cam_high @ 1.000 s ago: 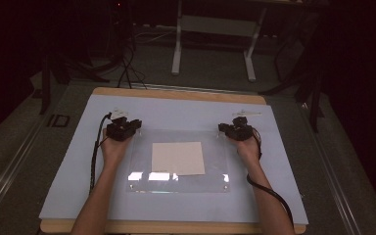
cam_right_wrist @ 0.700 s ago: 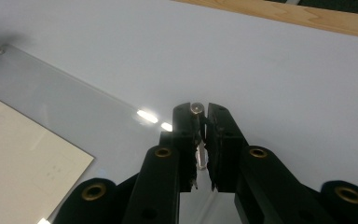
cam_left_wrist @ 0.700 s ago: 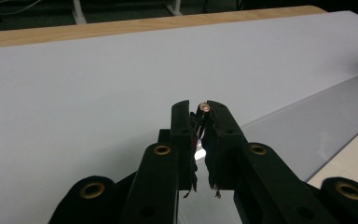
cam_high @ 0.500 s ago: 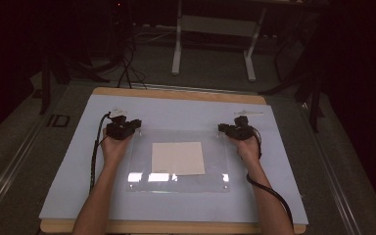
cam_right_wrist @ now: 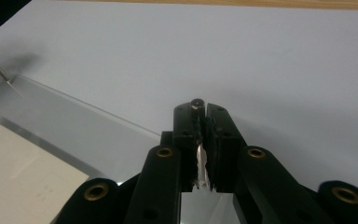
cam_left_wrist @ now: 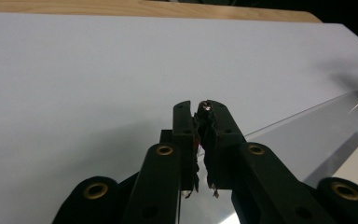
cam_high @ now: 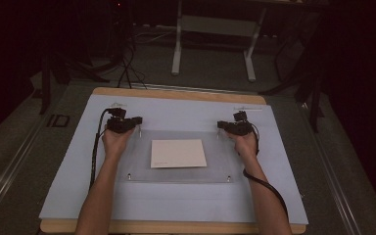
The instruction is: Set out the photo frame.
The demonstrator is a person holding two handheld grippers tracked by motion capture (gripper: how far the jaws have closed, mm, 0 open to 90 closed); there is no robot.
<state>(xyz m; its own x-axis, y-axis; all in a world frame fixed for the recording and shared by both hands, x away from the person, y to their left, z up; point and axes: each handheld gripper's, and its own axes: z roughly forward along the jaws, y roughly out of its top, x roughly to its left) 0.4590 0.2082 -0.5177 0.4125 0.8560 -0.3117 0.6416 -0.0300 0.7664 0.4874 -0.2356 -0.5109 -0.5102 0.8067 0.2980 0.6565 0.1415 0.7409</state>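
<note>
Two grippers work the clear acrylic sheet (cam_high: 176, 159) at its far corners. Left gripper (cam_left_wrist: 204, 108): jaws nearly closed, pinching a small metal standoff (cam_left_wrist: 206, 106) at the tips. Right gripper (cam_right_wrist: 203, 108): jaws likewise clamped on a dark-capped peg (cam_right_wrist: 196, 103). Cream paper (cam_high: 178, 153) lies under the sheet, between both.

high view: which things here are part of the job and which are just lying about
In the job:
- clear plate, far end raised
- small metal posts at its far corners
- left gripper, shut on one post
- right gripper, shut on the other
- paper sheet under the plate

Just lying about:
- pale blue mat
- wooden table
- grey stand behind
</note>
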